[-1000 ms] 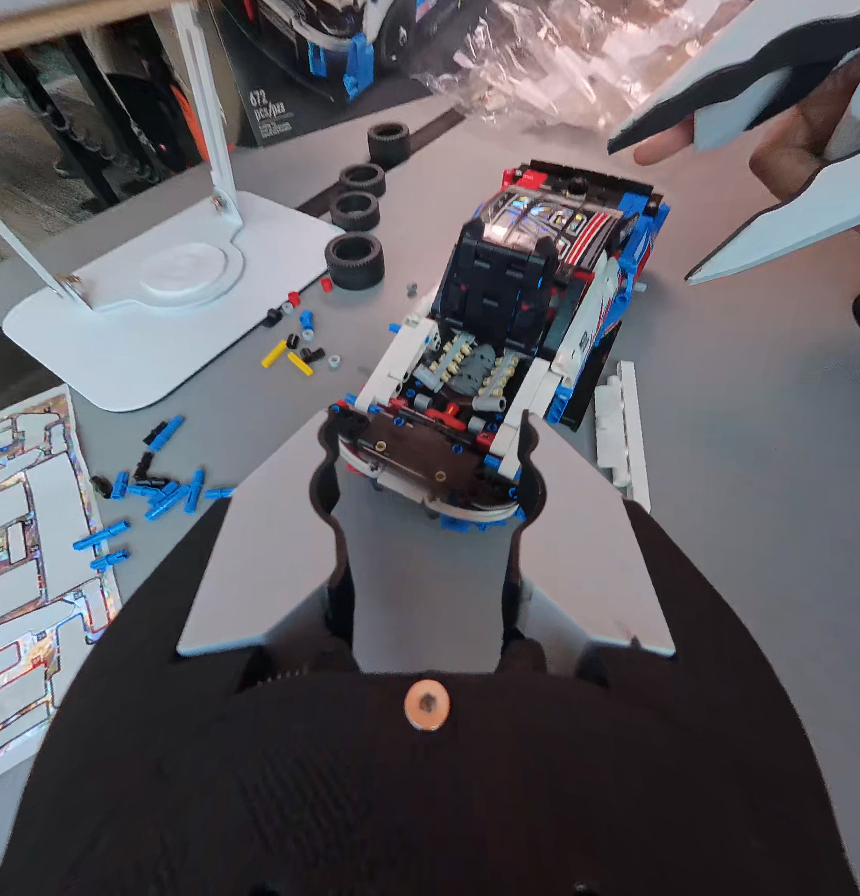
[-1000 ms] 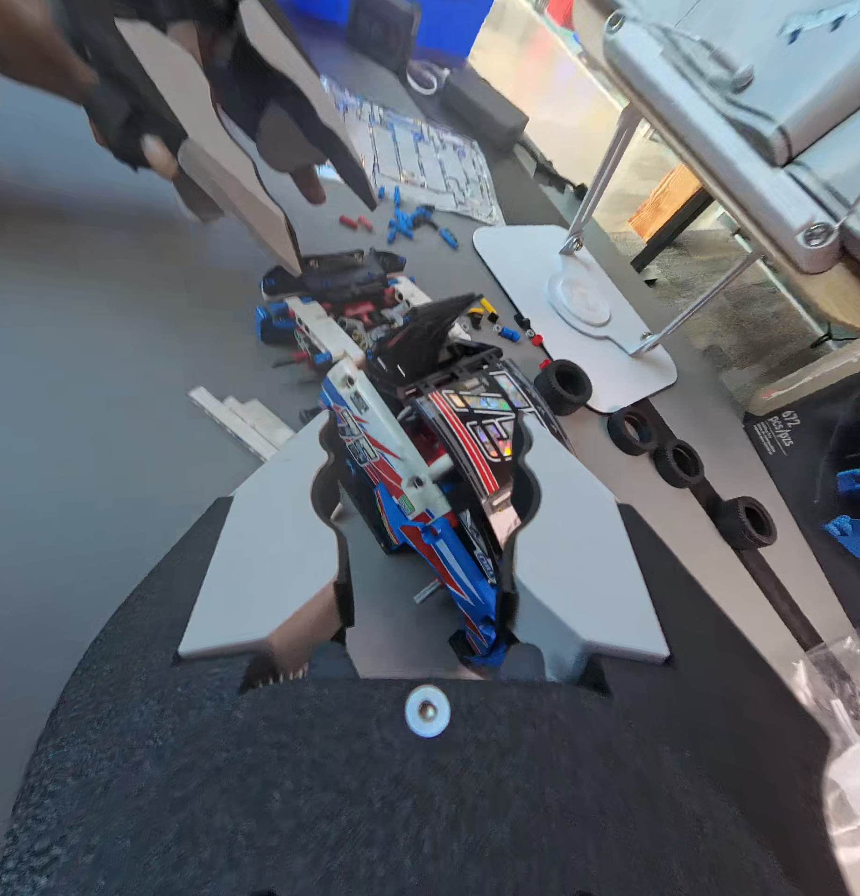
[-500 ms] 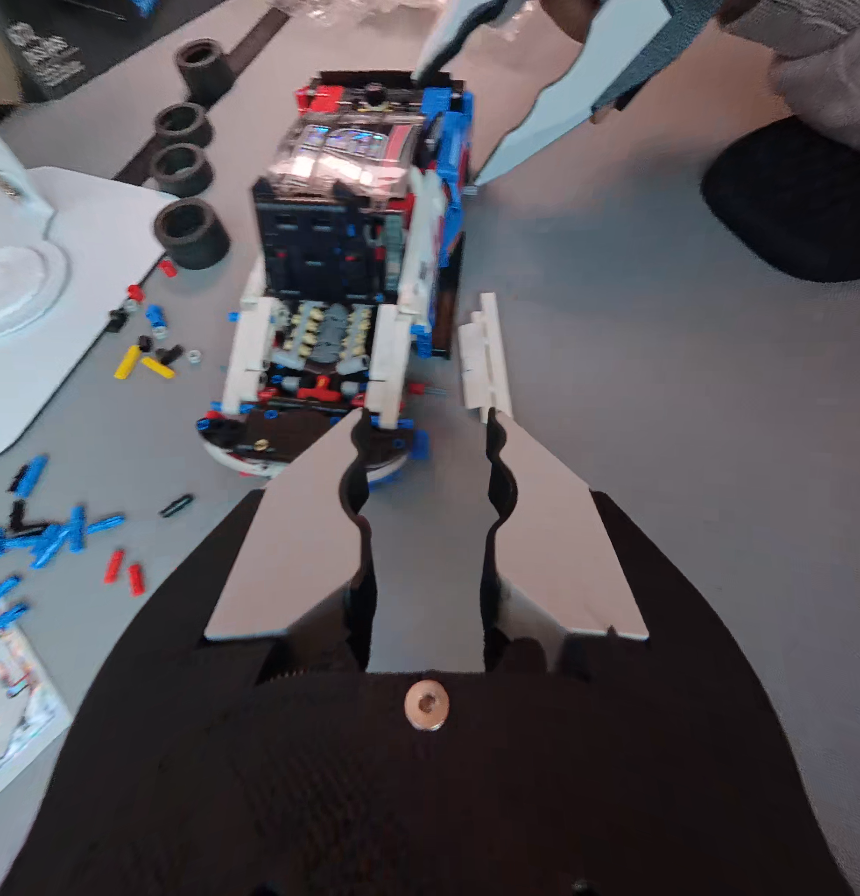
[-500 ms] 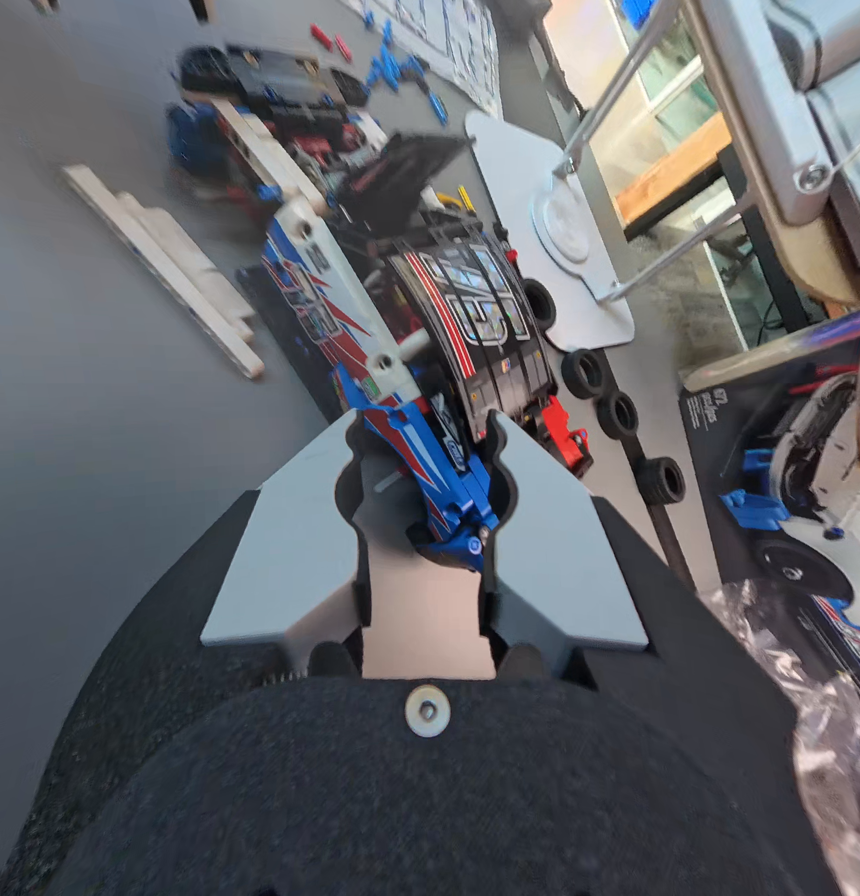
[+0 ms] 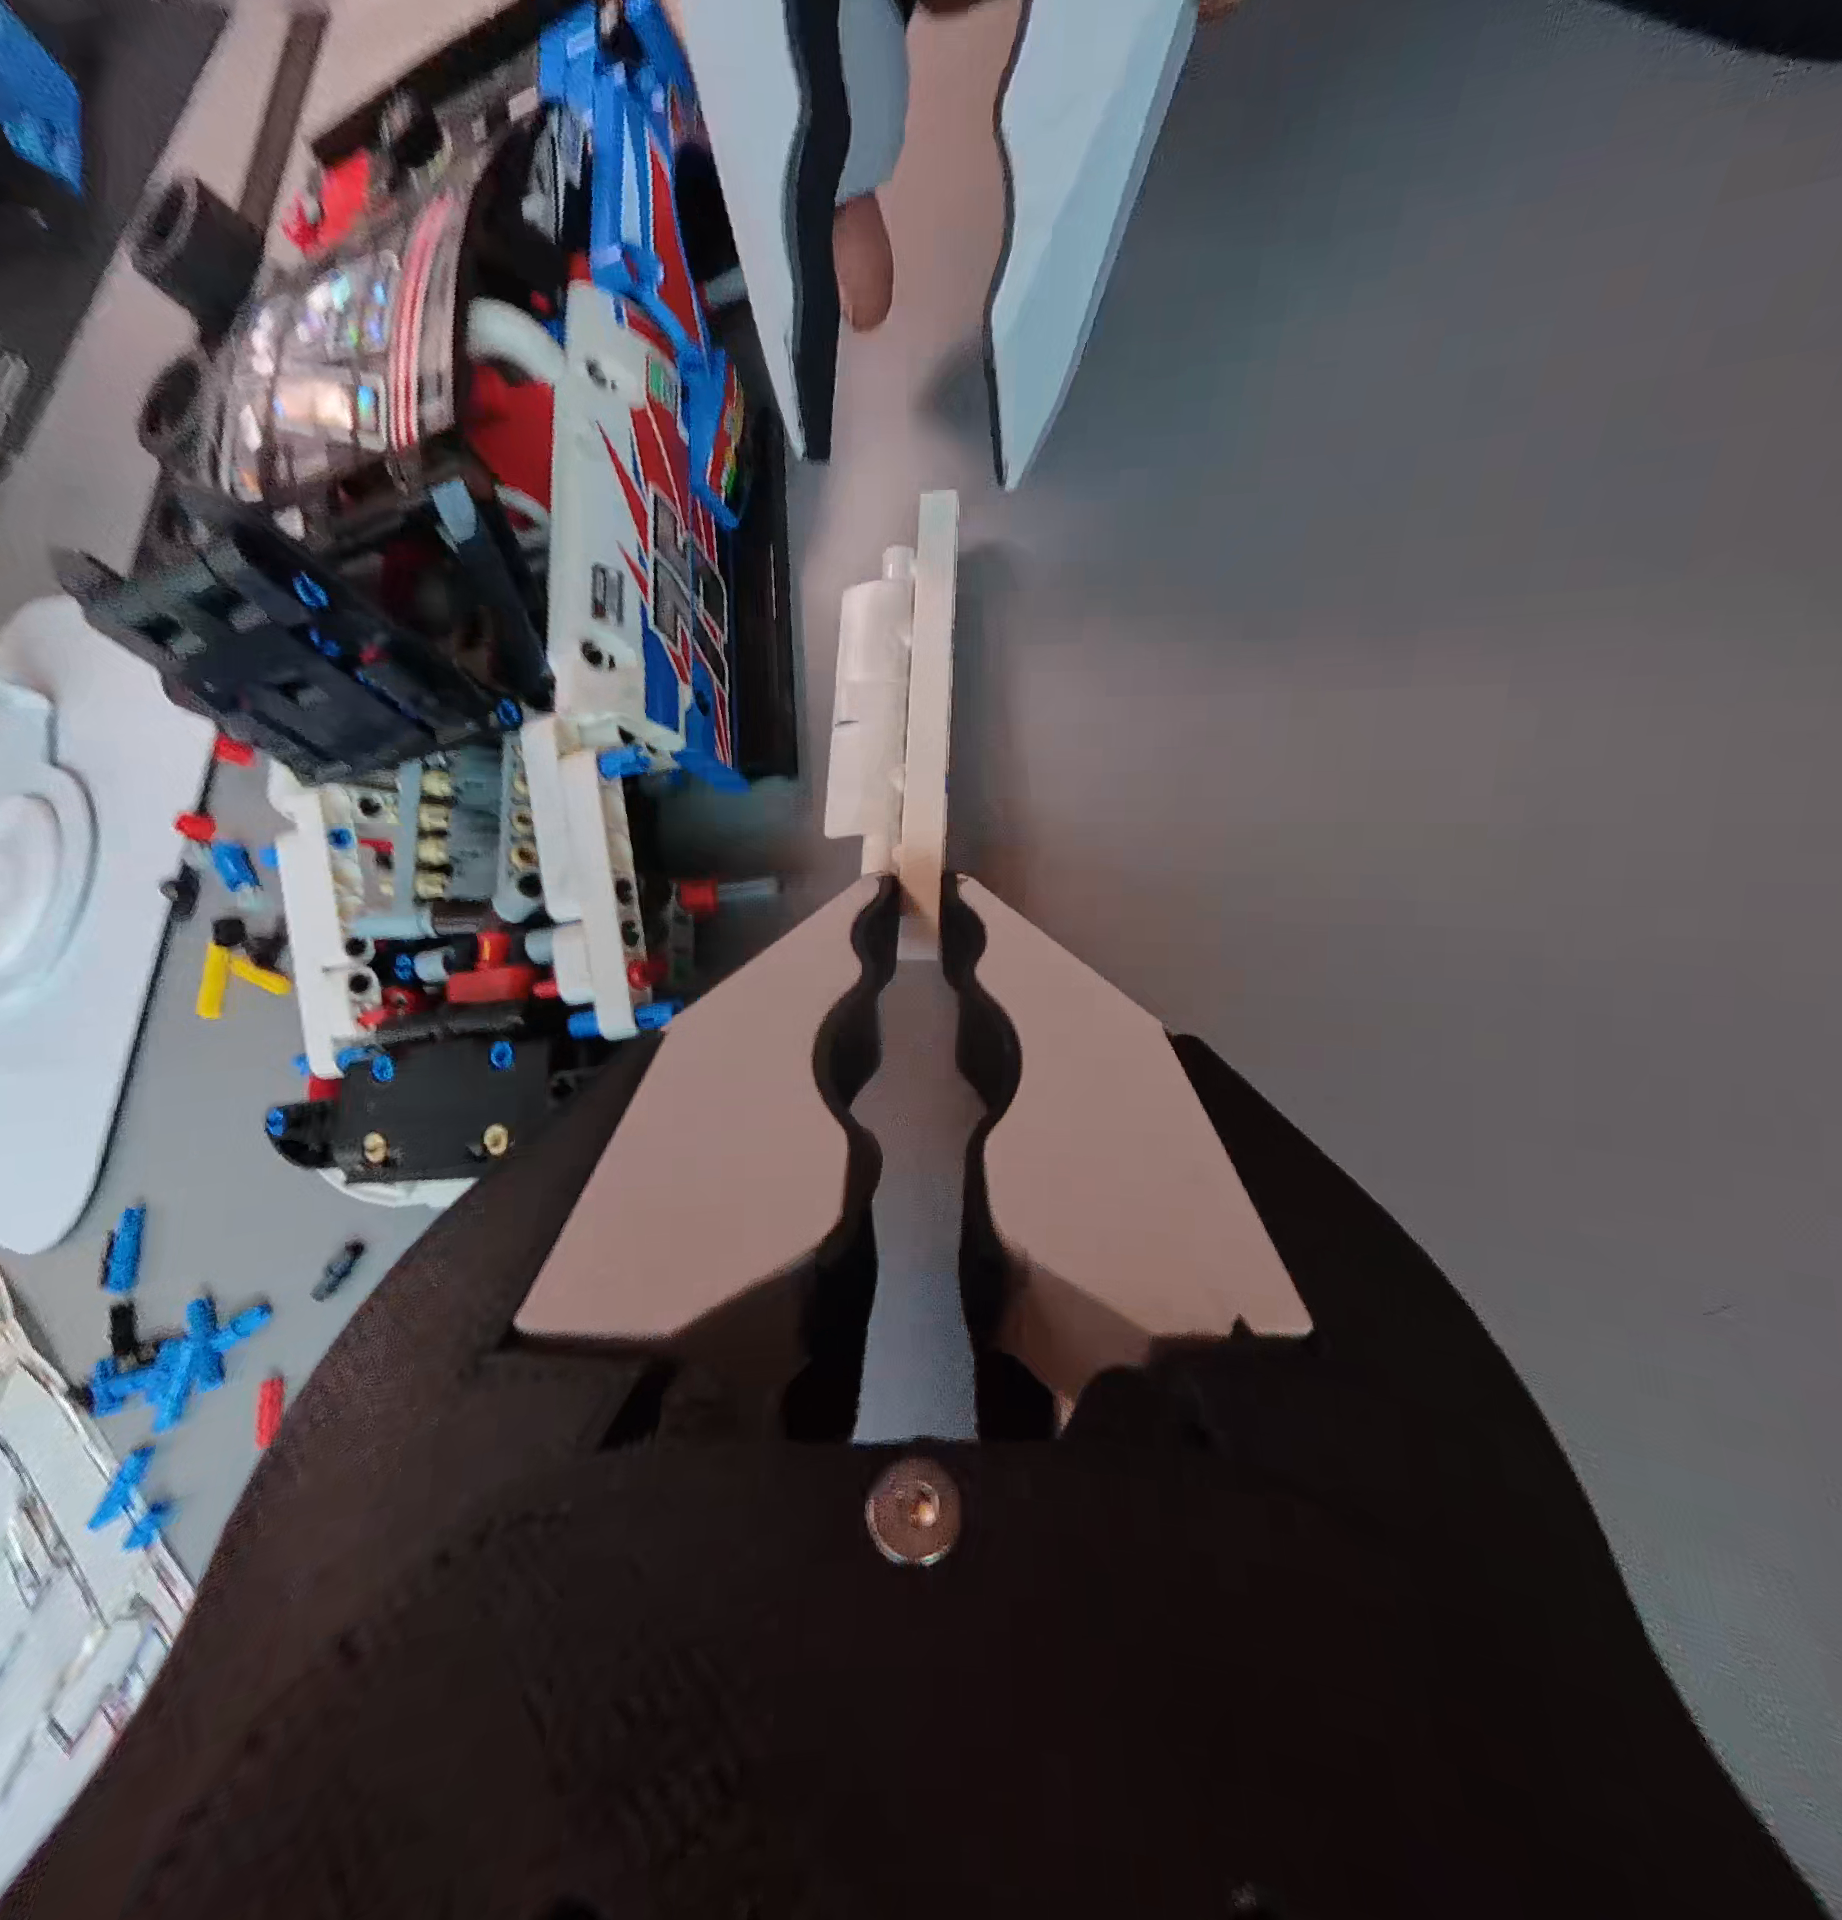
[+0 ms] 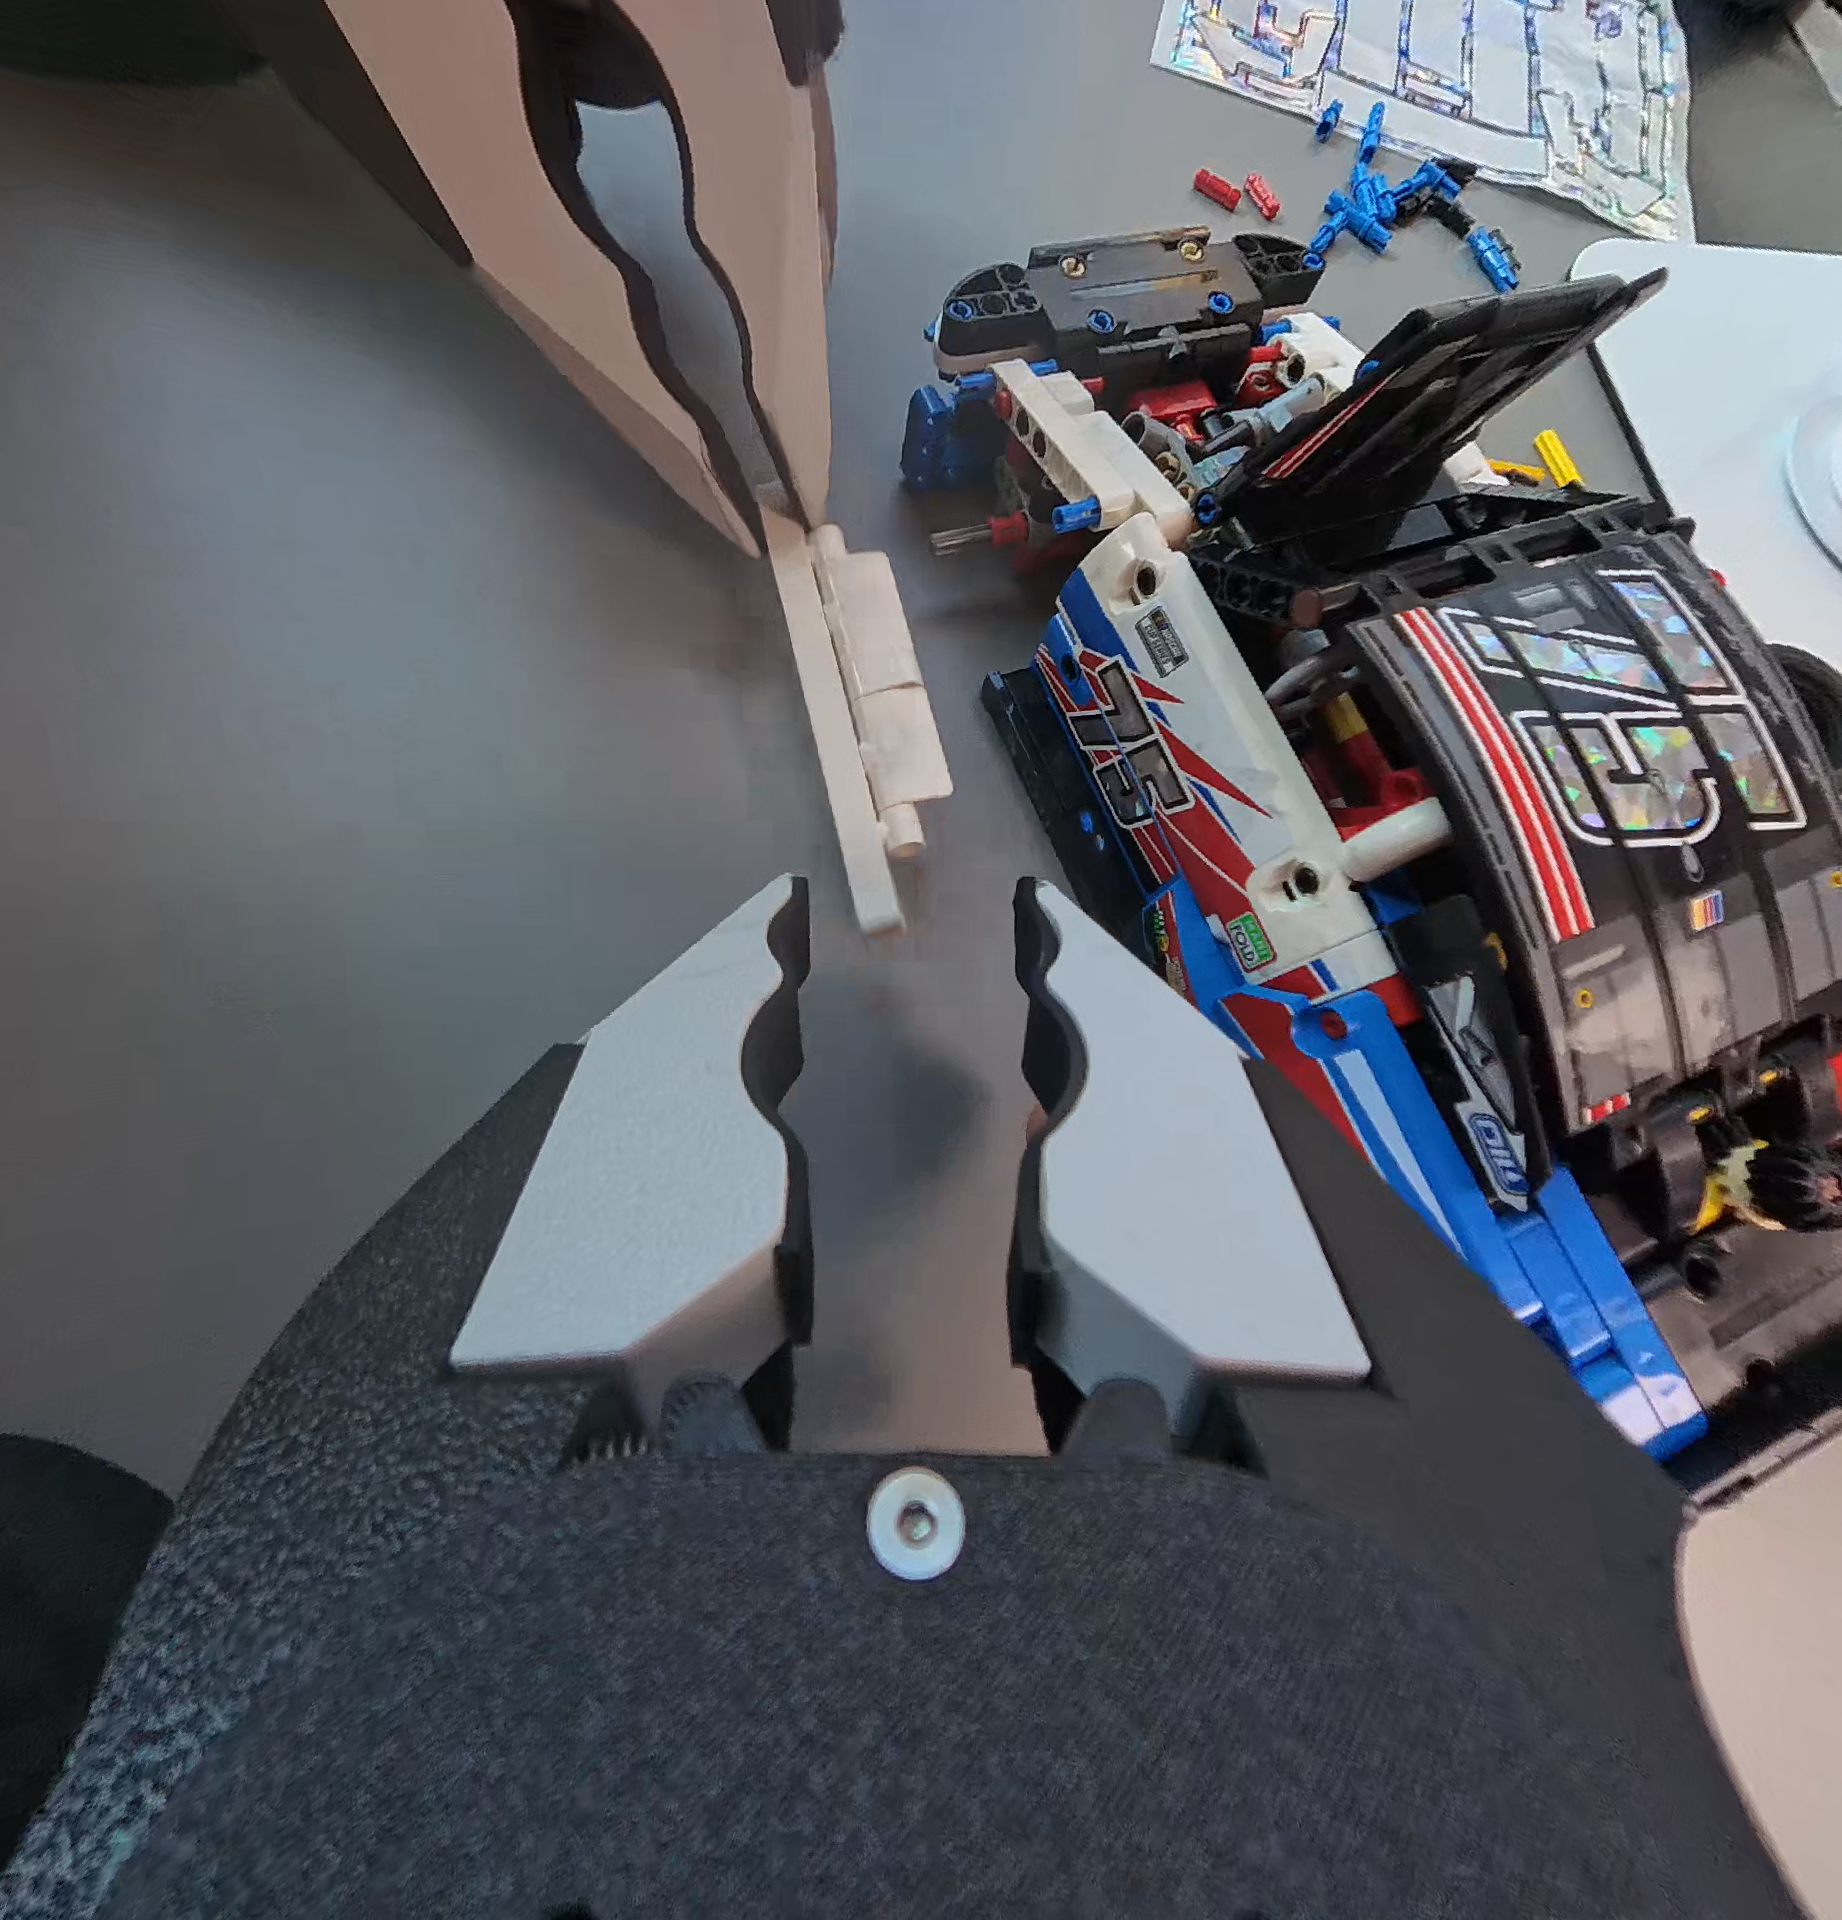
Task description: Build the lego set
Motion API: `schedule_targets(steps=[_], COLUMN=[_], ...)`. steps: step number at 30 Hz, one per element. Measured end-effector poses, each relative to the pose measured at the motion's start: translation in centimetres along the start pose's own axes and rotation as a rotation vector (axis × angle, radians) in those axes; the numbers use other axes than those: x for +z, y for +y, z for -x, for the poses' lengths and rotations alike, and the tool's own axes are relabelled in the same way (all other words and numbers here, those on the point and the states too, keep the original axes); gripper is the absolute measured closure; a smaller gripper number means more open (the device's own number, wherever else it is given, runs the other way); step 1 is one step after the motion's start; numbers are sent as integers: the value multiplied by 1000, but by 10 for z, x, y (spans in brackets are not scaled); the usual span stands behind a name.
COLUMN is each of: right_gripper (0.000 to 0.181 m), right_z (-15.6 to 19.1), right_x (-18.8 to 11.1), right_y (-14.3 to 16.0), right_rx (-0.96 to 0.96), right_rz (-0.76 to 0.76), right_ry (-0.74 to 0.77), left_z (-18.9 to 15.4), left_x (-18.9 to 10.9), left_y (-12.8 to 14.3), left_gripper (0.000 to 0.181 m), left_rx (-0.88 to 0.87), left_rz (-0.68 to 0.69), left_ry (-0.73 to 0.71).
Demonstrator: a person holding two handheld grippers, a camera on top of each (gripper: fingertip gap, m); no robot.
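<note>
The partly built race car (image 5: 605, 623) in white, blue, red and black lies on the grey table (image 5: 1416, 831), its black hood flap raised; it also shows in the right wrist view (image 6: 1416, 790). A long white panel piece (image 5: 901, 707) lies beside the car. My left gripper (image 5: 917, 899) is shut on that piece's near end. In the right wrist view the white piece (image 6: 865, 717) runs between both grippers: the left gripper (image 6: 787, 520) pinches its far end. My right gripper (image 6: 912, 904) is open and empty just short of its other end. It hangs open in the left wrist view (image 5: 906, 462).
A white stand base (image 5: 23, 935) lies left of the car. Black tyres (image 5: 184, 218) sit behind it. Loose blue pins (image 5: 169, 1361), red pins (image 6: 1234, 192) and a yellow pin (image 5: 210, 982) are scattered near a shiny sticker sheet (image 6: 1416, 73). One gripper's finger ends stand about 8 centimeters off the other's.
My left gripper moved right from the car's front to the white piece and closed on its end. My right gripper left the car's rear and now hovers open at the piece's other end.
</note>
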State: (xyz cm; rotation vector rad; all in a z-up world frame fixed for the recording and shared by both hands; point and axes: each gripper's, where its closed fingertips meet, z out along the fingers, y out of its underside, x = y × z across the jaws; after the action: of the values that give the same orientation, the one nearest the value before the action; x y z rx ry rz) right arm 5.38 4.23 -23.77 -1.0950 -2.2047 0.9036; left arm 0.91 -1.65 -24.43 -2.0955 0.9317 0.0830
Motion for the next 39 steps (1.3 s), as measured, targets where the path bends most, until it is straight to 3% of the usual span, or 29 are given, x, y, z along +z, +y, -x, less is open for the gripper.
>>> schedule_targets(steps=[3, 7, 11, 16, 20, 22, 27, 39], right_gripper=[143, 172, 174, 176, 175, 176, 172, 176], right_z=[5, 4, 2, -19, -37, -41, -44, -24], right_x=[-2, -8, -9, -14, -36, -43, -30, -11], right_y=[-8, -28, -33, -36, -60, -73, -86, -111], right_rx=[0, -83, -156, -162, -191, -221, -309, -272], right_rz=[-48, -143, -145, -183, -309, -328, -222, -233], right_ry=[-17, 50, 103, 227, 393, 485, 673, 712], left_z=[7, 15, 21, 44, 43, 37, 37, 80], left_x=[-13, -19, -21, -33, -28, -18, -11, -35], left_y=[-21, -21, -21, -21, -14, -11, -23, -9], left_gripper=[175, 175, 174, 168, 168, 170, 177, 181], left_rx=[121, 161, 120, -226, -552, -605, -574, -442], left_rz=[-135, -136, -155, -211, -164, -111, -85, 8], left_ry=[-71, -123, -132, -120, -70, -80, -175, -502])
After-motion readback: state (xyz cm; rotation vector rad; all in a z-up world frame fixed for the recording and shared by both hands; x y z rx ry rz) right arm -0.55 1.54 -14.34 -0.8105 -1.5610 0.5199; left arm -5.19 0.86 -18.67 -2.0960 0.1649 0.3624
